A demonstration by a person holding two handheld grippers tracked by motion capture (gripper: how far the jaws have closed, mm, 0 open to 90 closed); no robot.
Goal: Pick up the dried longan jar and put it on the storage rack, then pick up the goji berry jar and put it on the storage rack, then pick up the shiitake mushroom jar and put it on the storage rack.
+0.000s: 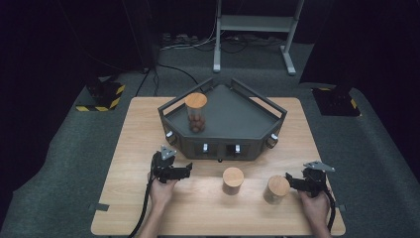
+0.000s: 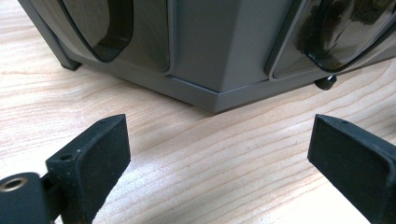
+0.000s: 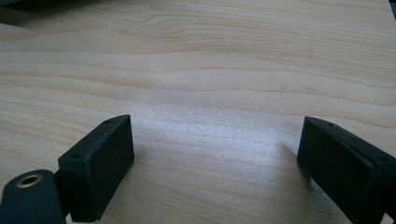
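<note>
A grey angular tray (image 1: 225, 143) with rails stands at the back middle of the wooden table (image 1: 138, 129). On its left part is a clear jar (image 1: 196, 113) with a wooden lid and brown balls inside. Two more wood-lidded jars stand on the table in front, a middle jar (image 1: 233, 180) and a right jar (image 1: 277, 189). My left gripper (image 1: 187, 170) is open near the tray's front left; the left gripper view has its jaws (image 2: 219, 158) apart before the tray's base (image 2: 219, 60). My right gripper (image 1: 290, 181) sits open just right of the right jar, over bare wood (image 3: 215, 163).
Black-and-yellow striped stand bases sit on the floor at the table's back left (image 1: 101, 97) and back right (image 1: 338, 102). A metal frame (image 1: 253, 23) and cables lie on the floor behind. The table's front edge is close to both hands.
</note>
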